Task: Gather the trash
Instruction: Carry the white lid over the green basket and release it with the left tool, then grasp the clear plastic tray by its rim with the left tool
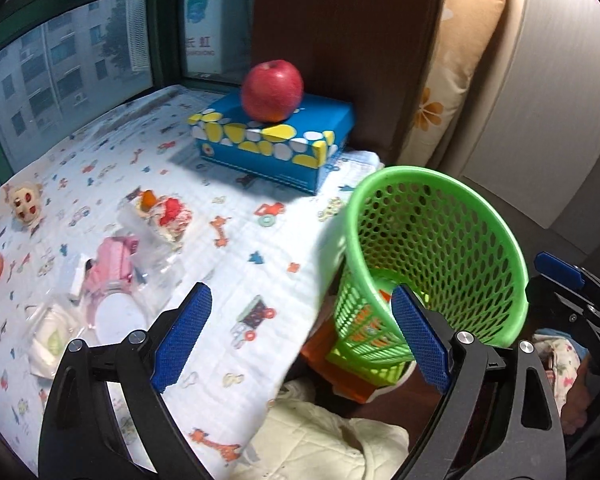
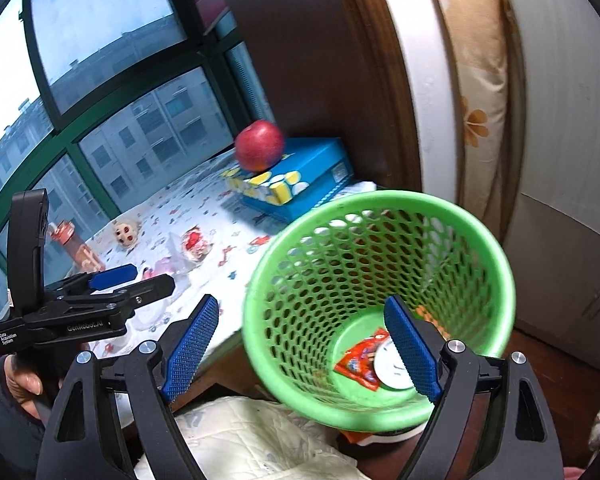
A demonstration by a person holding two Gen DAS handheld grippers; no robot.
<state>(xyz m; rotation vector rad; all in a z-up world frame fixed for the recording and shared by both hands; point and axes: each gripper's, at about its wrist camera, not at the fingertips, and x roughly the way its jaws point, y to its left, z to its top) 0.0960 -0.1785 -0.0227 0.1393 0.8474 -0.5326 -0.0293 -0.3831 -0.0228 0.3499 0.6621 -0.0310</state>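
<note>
Both claws stand wide open and neither grips anything – the left claw (image 1: 302,338) hangs over the bench (image 1: 236,240) edge, its blue pads clear of everything. The right claw (image 2: 300,350) faces into the green mesh basket (image 2: 380,208), which tilts toward the camera just off the bench's near corner. Down in the basket's bottom lies a red snack wrapper (image 2: 358,364) beside a round white lid-like piece (image 2: 390,368); nothing sits between the right pads.

Out on the printed cloth, a heap of clear plastic packaging with pink and red bits (image 1: 128,256) lies to the left, well apart from the basket. Farther back, a red apple (image 1: 272,90) rests on top of a blue tissue box (image 1: 276,144) – against the dark wooden panel
</note>
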